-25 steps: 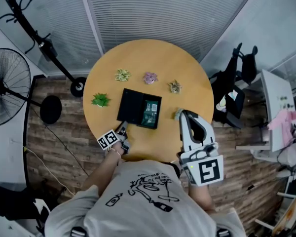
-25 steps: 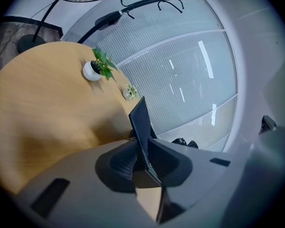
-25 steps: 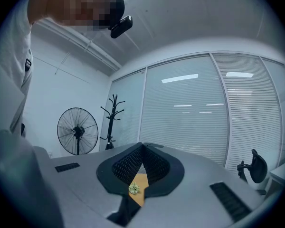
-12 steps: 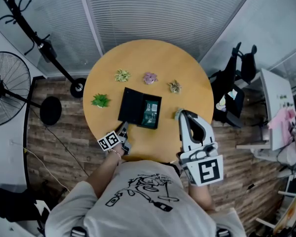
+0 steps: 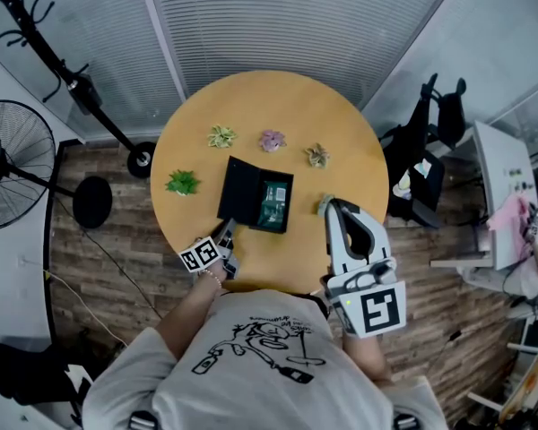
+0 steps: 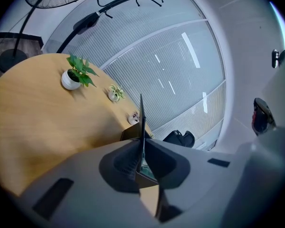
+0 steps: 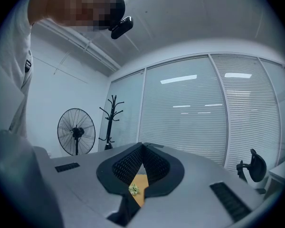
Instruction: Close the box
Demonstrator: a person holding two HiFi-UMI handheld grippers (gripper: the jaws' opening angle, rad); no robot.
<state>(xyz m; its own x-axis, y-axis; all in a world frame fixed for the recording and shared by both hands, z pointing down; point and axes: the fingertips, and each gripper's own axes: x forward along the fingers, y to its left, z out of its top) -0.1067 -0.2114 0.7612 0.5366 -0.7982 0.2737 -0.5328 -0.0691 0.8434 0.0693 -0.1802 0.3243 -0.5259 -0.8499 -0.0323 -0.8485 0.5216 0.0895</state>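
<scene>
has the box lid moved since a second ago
Yes: the lid has swung up, its outer edge drawing away from the green plant toward the box base.

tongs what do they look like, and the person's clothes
The left tongs and right tongs are pale grey with dark ribbed pads; each carries a white cube with black square markers. The person wears a light short-sleeved T-shirt with black drawings.

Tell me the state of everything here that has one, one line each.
box: open, contents showing.
lid: folded out to the left, edge in the left gripper.
left gripper: jaws have just been closing, now pinching the lid.
right gripper: shut, holding nothing, off the box.
potted plants: upright on the table.
</scene>
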